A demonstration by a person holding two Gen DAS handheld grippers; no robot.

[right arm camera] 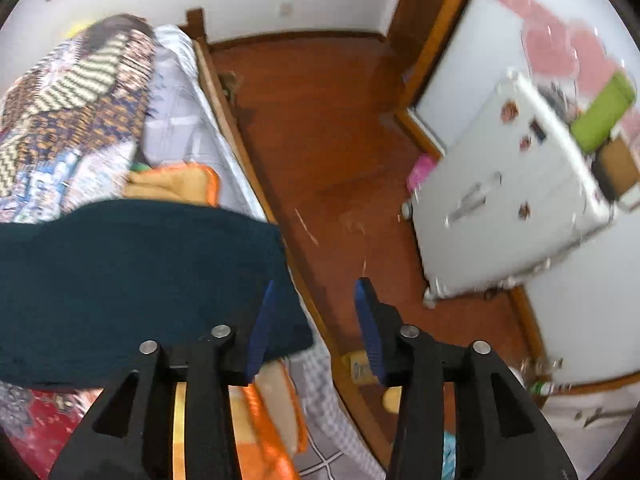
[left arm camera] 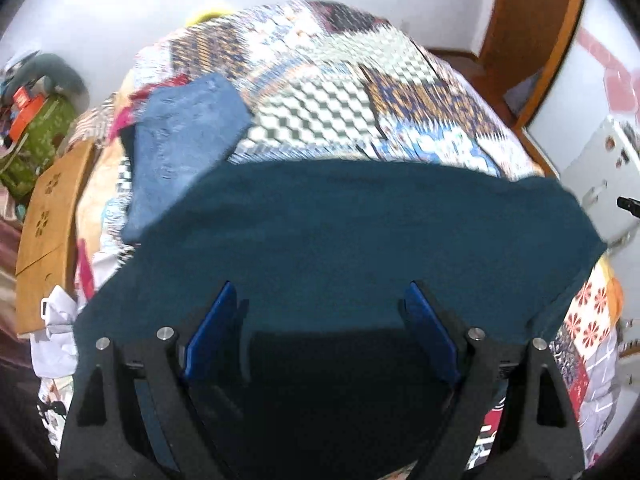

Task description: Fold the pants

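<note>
The dark teal pants (left arm camera: 340,232) lie in a wide flat band across the patchwork bed cover (left arm camera: 340,80). My left gripper (left arm camera: 321,292) hovers over their near part, open wide, with nothing between its blue pads. In the right wrist view the pants (right arm camera: 132,280) end at the bed's edge. My right gripper (right arm camera: 317,284) stands open there, its left finger over the pants' corner and its right finger over the floor. Neither pad presses on the cloth.
A folded blue denim garment (left arm camera: 180,136) lies beyond the pants on the left. A wooden board (left arm camera: 48,220) stands off the bed's left side. An orange blanket (right arm camera: 176,184) pokes out by the wooden bed rail (right arm camera: 240,140). A white cabinet (right arm camera: 512,200) stands on the wooden floor (right arm camera: 320,140).
</note>
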